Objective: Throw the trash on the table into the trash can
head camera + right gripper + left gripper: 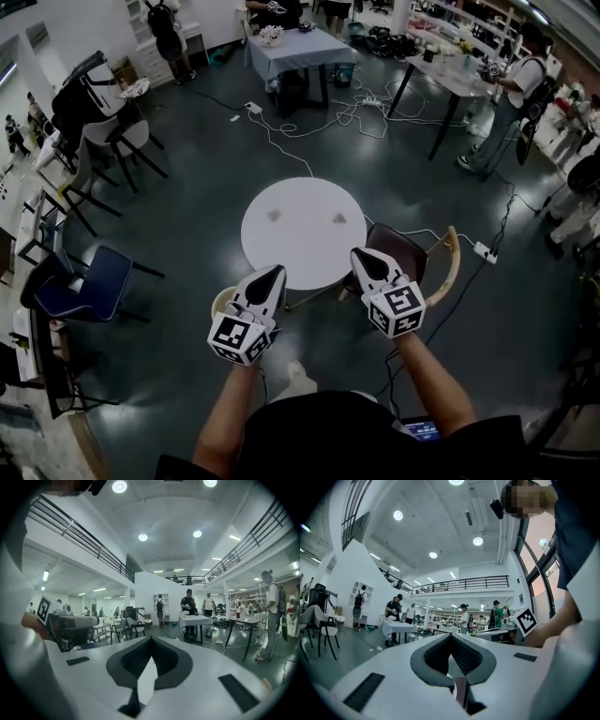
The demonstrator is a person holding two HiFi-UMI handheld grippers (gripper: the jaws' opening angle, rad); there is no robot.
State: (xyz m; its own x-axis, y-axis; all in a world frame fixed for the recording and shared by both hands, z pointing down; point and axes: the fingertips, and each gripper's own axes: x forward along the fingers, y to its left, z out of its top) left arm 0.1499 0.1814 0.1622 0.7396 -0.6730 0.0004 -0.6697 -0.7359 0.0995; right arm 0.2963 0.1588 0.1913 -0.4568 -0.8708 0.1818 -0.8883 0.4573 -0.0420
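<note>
– Dark hall floor with cables trailing across it and people busy at the far tables. Where was the trash?

– On the round white counter in the middle. There were two small grey scraps, the left scrap and the right scrap, lying well apart with nothing touching either of them.

– And the grippers?

– Both the left gripper and the right gripper hung side by side at the counter's near edge, pointing roughly level and short of both scraps. In the left gripper view its fingers met at the tips with no trash between them. The right gripper's fingers were likewise together and empty.

– So which step was that?

– The approach, by my reading. Nothing had been picked up and nothing was in the can.

– Where was the can?

– A pale round rim sat on the floor just beside the counter, half hidden under the left gripper. I took it for the trash can, though too little showed to be sure.

– What did the next move call for?

– A pair of fingers would need to part, reach in over its own scrap, drop low and close on it. The scraps looked small and flat, so the tips would have to come right down to the counter top. Then each scrap would have to be carried to the can at the near left.
</note>
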